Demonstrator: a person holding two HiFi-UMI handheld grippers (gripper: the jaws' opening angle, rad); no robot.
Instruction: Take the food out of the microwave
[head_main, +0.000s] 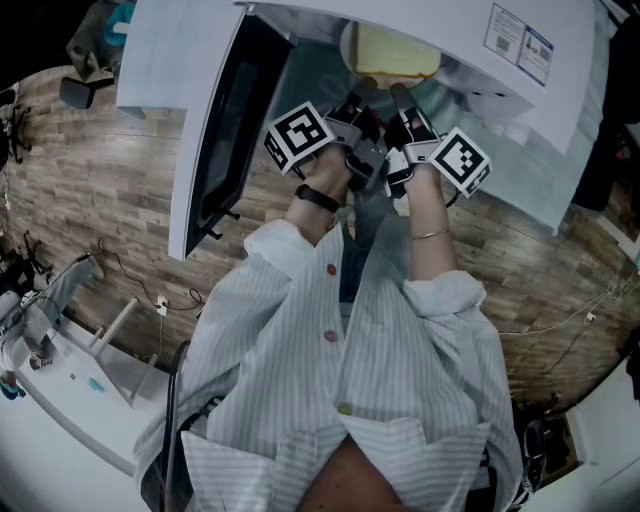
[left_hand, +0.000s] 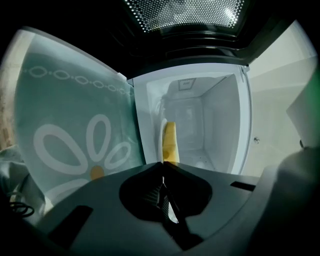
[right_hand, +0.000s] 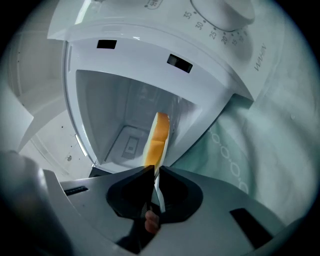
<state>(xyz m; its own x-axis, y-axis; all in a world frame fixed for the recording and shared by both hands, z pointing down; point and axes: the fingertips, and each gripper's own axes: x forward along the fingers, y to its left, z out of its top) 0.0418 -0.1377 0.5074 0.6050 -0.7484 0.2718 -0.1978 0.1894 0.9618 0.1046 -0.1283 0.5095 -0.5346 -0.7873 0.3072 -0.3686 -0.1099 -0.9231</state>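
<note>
Floor (head_main: 100, 200): brown wood planks, filling the head view from 7 to 10 o'clock and again at 4 o'clock.
Microwave (head_main: 470, 60): white box at 12 to 1 o'clock in the head view, with a printed label on top. Its pale, lit inside (left_hand: 200, 120) is open toward both tools. The right gripper view shows a round dial with numbers on the front.
Cloth (head_main: 540, 170): pale teal, under the microwave, printed with white ring chains and a white flower with an orange centre (left_hand: 75, 145).
Shirt (head_main: 350, 380): light with thin stripes, sleeves pushed up the forearms.
Door (head_main: 215, 130): swung open at 10 o'clock from the hands, white frame around a dark window.
Plate (head_main: 349, 45): white and thin, at the mouth of the microwave at 12 o'clock from the hands. Both gripper views show it edge-on (left_hand: 163, 127) (right_hand: 150, 142).
Food (head_main: 395, 50): a flat slab on the plate, pale yellow from above. Edge-on it looks yellow (left_hand: 170, 142) to orange-yellow (right_hand: 159, 135).
Left tool (head_main: 365, 95): jaws pressed together on the near rim of the plate (left_hand: 162, 164), at 11 o'clock from the person's chest.
Right tool (head_main: 400, 100): just beside the left one, jaws clamped on the same rim (right_hand: 154, 171).
</note>
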